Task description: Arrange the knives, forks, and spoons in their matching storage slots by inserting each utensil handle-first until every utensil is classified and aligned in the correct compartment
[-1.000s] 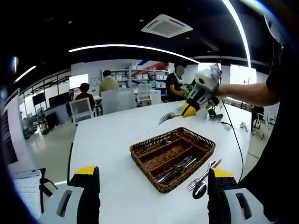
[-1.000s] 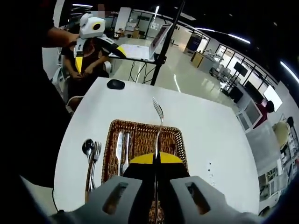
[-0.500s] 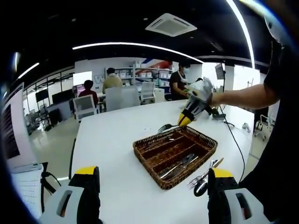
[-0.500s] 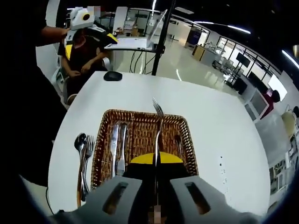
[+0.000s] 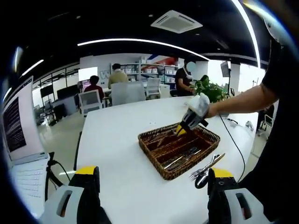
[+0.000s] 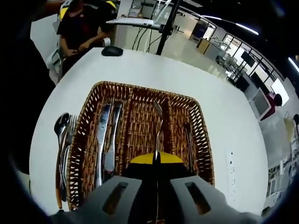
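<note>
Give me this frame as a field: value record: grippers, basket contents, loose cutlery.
right gripper: shut on fork, held over the basket's middle slot, tines pointing away
left gripper: open, holding nothing
basket contents: two knives in one outer slot, one utensil in the other outer slot, type unclear
loose cutlery: spoon and fork on the table beside the knife side

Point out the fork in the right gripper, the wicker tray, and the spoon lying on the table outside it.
fork [image 6: 158,126]: right gripper view, on its neck below the tines.
wicker tray [image 6: 140,88]: right gripper view, on the far rim.
spoon [image 6: 61,125]: right gripper view, on its bowl.
</note>
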The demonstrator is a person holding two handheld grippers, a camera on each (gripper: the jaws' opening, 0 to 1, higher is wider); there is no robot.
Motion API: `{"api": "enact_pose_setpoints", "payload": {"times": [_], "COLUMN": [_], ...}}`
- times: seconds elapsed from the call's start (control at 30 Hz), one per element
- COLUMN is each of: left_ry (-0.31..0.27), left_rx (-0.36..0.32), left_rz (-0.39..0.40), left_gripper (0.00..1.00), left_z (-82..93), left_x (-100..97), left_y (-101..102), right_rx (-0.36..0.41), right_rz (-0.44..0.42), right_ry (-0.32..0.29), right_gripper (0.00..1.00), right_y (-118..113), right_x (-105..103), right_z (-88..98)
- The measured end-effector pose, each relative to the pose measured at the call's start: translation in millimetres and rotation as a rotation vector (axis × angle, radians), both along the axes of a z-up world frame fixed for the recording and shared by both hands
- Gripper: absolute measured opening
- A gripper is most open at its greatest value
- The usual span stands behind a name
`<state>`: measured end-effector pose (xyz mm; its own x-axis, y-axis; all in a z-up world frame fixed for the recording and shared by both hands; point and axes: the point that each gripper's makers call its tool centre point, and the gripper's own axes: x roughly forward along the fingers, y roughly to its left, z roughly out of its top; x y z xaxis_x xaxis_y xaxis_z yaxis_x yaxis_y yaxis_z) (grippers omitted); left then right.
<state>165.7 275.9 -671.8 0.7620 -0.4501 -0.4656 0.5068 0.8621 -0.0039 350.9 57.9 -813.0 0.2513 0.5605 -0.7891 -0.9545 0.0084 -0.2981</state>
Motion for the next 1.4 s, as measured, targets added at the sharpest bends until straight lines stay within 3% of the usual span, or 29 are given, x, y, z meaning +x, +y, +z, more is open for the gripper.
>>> {"api": "enact_pose_setpoints", "payload": {"times": [0.23,0.47,0.73,0.87,1.03,1.2,1.27,1.4], "left_ry": [0.001,0.012,0.004,0.006,-0.001,-0.013,-0.013,-0.011], "left_rx": [-0.001,0.009,0.009,0.009,0.007,0.005,0.005,0.003], "left_rz": [0.026,0.035,0.034,0.03,0.019,0.012,0.01,0.009], "left_gripper": [1.0,1.0,1.0,1.0,1.0,1.0,1.0,1.0], "left_z": [0.1,-0.5,0.2,-1.0,0.6,3.7,3.6,2.5], "left_x": [-6.8,-10.2,-9.3,-10.5,-9.6,-8.4,-9.0,-10.3], "left_y": [8,11,9,8,3,1,0,0], "right_rx": [-0.107,-0.08,-0.102,-0.078,-0.05,-0.008,-0.007,0.015], "right_rz": [-0.009,0.024,-0.009,-0.022,-0.056,-0.093,-0.101,-0.134], "right_ry": [-0.113,-0.156,-0.098,-0.067,-0.075,-0.06,-0.057,0.011], "right_gripper": [0.0,0.0,0.0,0.01,0.16,0.15,0.1,0.06], "right_y": [-13,-1,-13,-16,-17,-17,-19,-16], "right_x": [14,15,11,5,6,7,9,8], "right_z": [-21.3,-27.3,-41.0,-38.4,-30.0,-21.2,-21.5,-30.1]}}
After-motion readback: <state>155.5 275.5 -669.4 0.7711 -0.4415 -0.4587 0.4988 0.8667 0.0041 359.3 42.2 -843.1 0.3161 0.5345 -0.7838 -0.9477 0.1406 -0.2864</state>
